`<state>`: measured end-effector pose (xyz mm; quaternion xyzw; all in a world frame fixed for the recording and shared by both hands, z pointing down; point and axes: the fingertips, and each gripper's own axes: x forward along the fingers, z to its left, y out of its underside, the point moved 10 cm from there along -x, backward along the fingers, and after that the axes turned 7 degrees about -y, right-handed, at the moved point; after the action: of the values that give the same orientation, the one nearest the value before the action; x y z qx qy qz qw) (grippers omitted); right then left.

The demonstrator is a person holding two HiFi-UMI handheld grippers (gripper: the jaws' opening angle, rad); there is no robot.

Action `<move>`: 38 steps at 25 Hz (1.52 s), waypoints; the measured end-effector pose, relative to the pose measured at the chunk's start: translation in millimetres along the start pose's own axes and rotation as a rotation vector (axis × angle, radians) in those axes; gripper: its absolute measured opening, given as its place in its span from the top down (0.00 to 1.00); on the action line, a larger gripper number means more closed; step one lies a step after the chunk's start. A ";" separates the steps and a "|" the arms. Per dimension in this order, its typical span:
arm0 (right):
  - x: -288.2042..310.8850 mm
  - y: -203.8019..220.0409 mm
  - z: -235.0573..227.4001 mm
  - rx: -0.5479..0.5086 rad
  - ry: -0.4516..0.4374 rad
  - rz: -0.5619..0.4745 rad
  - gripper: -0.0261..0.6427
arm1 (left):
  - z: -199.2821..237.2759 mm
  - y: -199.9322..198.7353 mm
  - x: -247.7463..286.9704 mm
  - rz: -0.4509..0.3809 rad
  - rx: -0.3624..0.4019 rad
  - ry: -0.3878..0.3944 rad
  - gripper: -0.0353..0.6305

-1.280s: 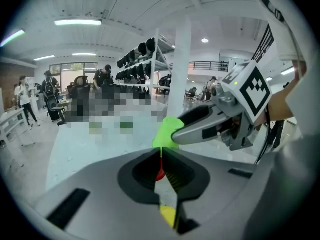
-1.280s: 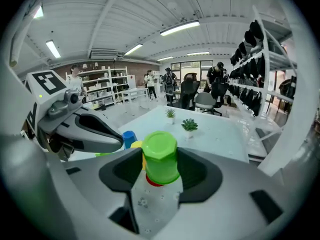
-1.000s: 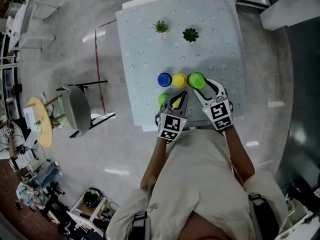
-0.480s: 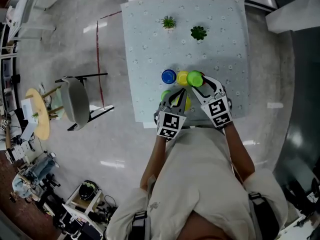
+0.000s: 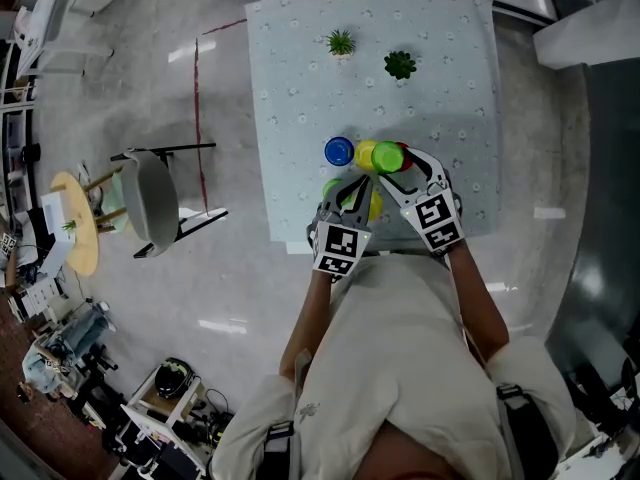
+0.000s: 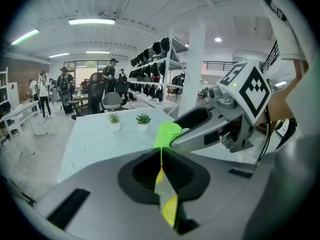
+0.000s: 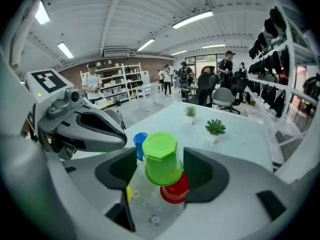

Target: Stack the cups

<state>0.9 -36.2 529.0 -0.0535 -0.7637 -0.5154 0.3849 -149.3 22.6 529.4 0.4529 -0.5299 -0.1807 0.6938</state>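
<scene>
The green cup [image 7: 161, 156] sits upside down, its six-sided base uppermost, tipped a little askew on the red cup [image 7: 176, 190]; the pair stands near the front edge of the table [image 5: 300, 88], at the right end of a row with the yellow cup [image 5: 364, 155] and the blue cup [image 5: 338, 151]; the right tool [image 7: 160, 169] straddles the green cup, its jaws wide and just now opened further, the cup between them but not squeezed; the left tool [image 6: 161, 154] is pressed together, with a sliver of yellow at the seam, and whether that is pinched I cannot tell; a second green cup [image 5: 329, 189] sits just to its left.

Beyond the row there is room on the table up to two potted plants [image 5: 341, 42] near the far edge; a chair [image 5: 150, 213] stands well off to the left.

The head view gives only a red sliver beside the green; the right gripper view shows the stack and its tilt.
</scene>
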 end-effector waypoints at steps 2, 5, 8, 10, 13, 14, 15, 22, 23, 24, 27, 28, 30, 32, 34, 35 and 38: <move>-4.5 -0.7 0.4 -0.004 0.005 -0.010 0.52 | -0.3 -1.4 -2.1 -0.003 0.002 -0.008 0.92; -13.8 -1.2 1.0 -0.013 0.024 -0.034 0.52 | -0.9 -3.2 -6.4 -0.014 0.005 -0.022 0.92; -28.5 -3.0 2.2 -0.030 0.064 -0.094 0.59 | -1.3 -5.2 -13.2 -0.034 -0.002 -0.041 0.92; -38.6 -4.2 4.8 -0.044 0.076 -0.134 0.64 | -1.4 -4.5 -19.1 -0.042 -0.009 -0.061 0.91; -51.1 -4.0 12.4 -0.077 0.066 -0.172 0.80 | -2.0 -0.8 -29.1 -0.042 -0.018 -0.104 0.91; -53.6 -3.6 15.7 -0.088 0.054 -0.180 0.86 | -2.2 0.9 -32.4 -0.041 -0.020 -0.115 0.91; -55.2 -3.1 19.1 -0.097 0.040 -0.186 0.91 | -2.3 2.8 -35.6 -0.041 -0.023 -0.124 0.91; -47.7 -0.7 43.4 -0.135 -0.069 -0.163 0.97 | -3.5 13.9 -54.9 -0.027 -0.037 -0.164 0.91; -45.1 -0.2 46.6 -0.142 -0.083 -0.156 0.97 | -3.1 16.1 -56.7 -0.024 -0.039 -0.167 0.91; -42.4 0.7 49.7 -0.148 -0.096 -0.148 0.97 | -2.7 18.7 -58.1 -0.020 -0.042 -0.168 0.91; -34.7 6.1 57.7 -0.166 -0.128 -0.119 0.97 | -1.4 28.0 -61.3 -0.005 -0.053 -0.179 0.91; -32.3 8.1 59.7 -0.170 -0.138 -0.108 0.97 | -0.8 31.1 -62.1 0.000 -0.056 -0.183 0.91; -28.4 10.9 63.1 -0.178 -0.154 -0.089 0.97 | 1.1 37.3 -62.6 0.014 -0.055 -0.188 0.84; -26.0 13.3 66.4 -0.186 -0.165 -0.071 0.97 | 3.4 43.8 -62.2 0.035 -0.049 -0.190 0.78; -24.2 16.6 69.3 -0.194 -0.171 -0.051 0.97 | 5.5 51.2 -60.6 0.063 -0.038 -0.190 0.74; -23.3 17.1 70.6 -0.200 -0.173 -0.045 0.97 | 6.6 54.9 -59.1 0.076 -0.030 -0.191 0.71; -21.9 17.3 73.6 -0.205 -0.172 -0.036 0.97 | 9.6 65.6 -51.9 0.107 -0.022 -0.185 0.67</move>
<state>-14.7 39.7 515.1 -0.1228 -0.7380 -0.5912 0.3013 -192.4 90.8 553.8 0.3978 -0.6132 -0.1903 0.6554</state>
